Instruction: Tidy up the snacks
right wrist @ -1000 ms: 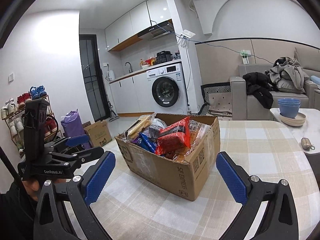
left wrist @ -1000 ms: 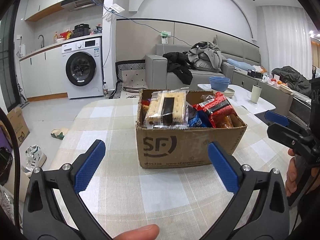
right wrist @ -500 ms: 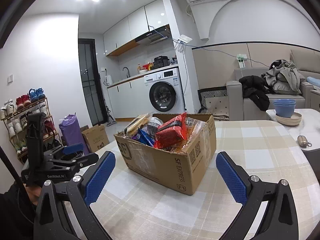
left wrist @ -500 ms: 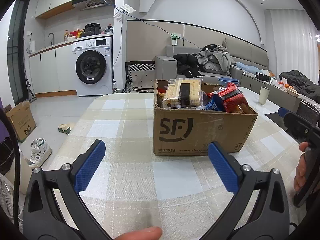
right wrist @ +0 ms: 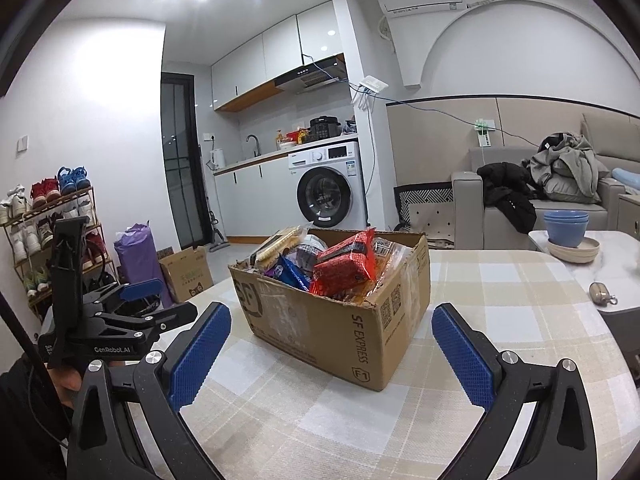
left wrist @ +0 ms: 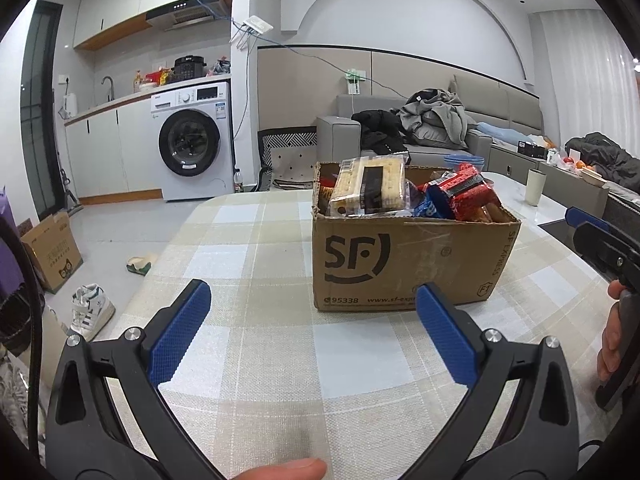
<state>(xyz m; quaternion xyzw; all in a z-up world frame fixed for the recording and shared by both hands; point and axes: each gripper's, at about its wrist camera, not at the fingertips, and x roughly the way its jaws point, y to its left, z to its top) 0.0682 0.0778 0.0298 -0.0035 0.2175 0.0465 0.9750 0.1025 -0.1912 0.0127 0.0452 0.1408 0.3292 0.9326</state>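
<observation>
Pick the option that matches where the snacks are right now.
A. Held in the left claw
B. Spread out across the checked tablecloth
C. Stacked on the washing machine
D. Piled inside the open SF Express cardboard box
D: the red snack packet and the biscuit pack sit heaped in the open SF Express cardboard box, while the left claw and the right claw are both open and empty.

"SF EXPRESS", "95338" on carton (left wrist: 400,256)
</observation>
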